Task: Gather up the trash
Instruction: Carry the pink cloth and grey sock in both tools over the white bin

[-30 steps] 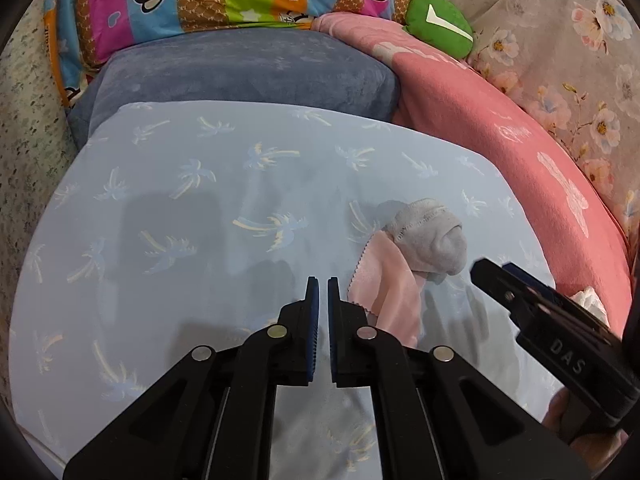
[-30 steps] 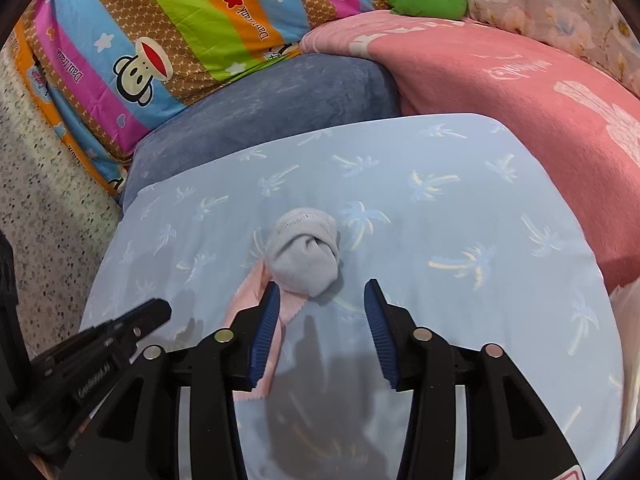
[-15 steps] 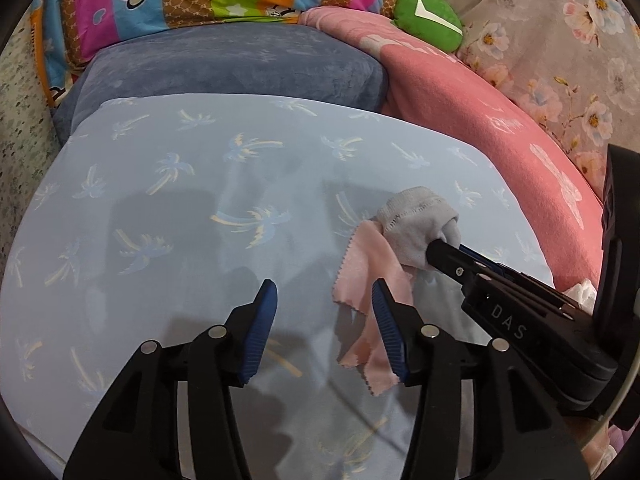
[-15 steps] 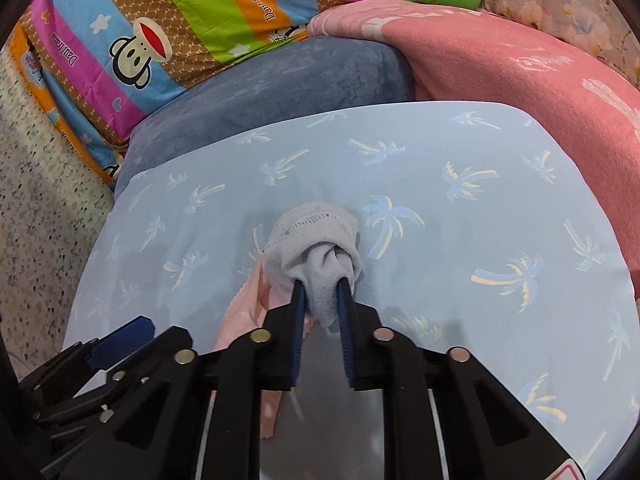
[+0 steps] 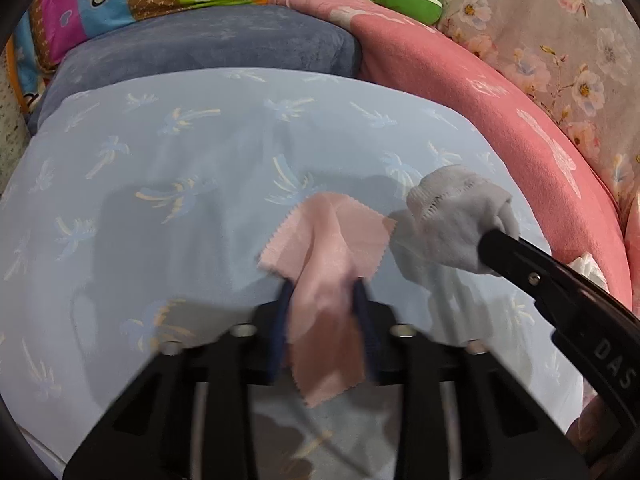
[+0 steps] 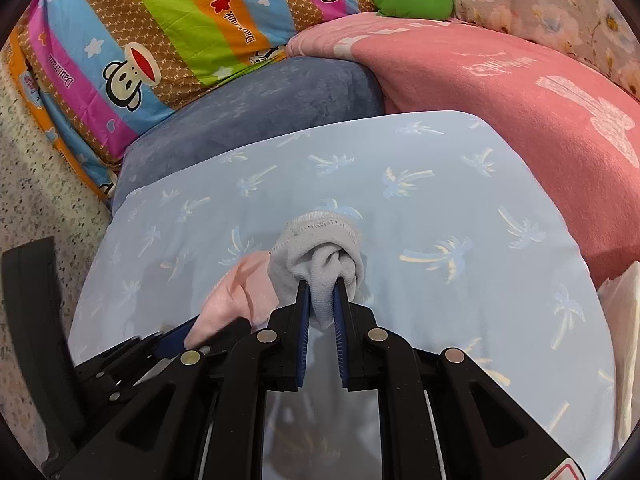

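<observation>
Nearest the cameras, the left tool (image 5: 322, 296) was clamped on the pink cloth (image 5: 328, 240), which hung through its fingers with the long axis running near to far. Just to its right, the right tool (image 6: 320, 292) was clamped on the balled grey sock (image 6: 320, 248), touching the cloth's edge. Both pieces sat at the tool tips above the blue palm-print bed sheet (image 5: 160, 152). Beyond lay a grey-blue cushion (image 6: 260, 104) and a pink blanket (image 6: 500, 92).

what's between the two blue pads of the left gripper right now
A fold of the pink cloth lies between the left gripper's pads, seen in the left wrist view.
</observation>
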`<state>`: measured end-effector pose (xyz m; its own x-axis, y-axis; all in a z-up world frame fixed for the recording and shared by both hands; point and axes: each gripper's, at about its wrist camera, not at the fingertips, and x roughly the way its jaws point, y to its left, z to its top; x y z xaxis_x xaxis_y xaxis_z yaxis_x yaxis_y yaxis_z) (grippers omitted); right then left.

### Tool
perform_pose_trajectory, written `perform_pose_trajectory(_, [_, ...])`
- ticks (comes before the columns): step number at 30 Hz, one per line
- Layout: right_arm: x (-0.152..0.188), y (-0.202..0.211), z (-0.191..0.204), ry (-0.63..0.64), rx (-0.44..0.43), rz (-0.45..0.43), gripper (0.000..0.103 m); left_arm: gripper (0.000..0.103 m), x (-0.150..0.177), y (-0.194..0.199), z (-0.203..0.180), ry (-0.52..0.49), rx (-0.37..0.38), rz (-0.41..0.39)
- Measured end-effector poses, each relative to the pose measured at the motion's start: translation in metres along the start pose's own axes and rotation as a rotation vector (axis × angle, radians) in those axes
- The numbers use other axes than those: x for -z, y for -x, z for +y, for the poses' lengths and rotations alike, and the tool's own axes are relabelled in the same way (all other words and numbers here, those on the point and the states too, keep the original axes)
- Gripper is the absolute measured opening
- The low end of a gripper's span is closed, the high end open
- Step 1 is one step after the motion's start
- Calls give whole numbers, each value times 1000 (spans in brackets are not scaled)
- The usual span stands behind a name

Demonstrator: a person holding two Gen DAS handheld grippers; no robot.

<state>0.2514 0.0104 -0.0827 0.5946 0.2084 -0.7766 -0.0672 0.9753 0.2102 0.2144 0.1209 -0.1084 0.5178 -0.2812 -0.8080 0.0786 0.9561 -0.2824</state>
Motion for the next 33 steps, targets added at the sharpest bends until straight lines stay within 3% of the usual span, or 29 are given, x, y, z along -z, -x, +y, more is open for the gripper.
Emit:
perform_pose_trajectory(1, [2, 4, -1, -2, 0, -2, 12, 6, 0, 0, 0, 9, 11, 9])
perform_pose_trajectory(5, [9, 21, -6, -7, 3, -14, 12, 3, 2, 12, -6, 6, 8, -15])
perform_pose_trajectory(16, [29, 79, -26, -42, 12, -62, 11, 3, 11, 53, -40, -25, 32, -66])
perform_pose_trajectory(33, [65, 164, -95, -137, 69, -139, 11, 3, 37, 88, -126, -173, 117, -101])
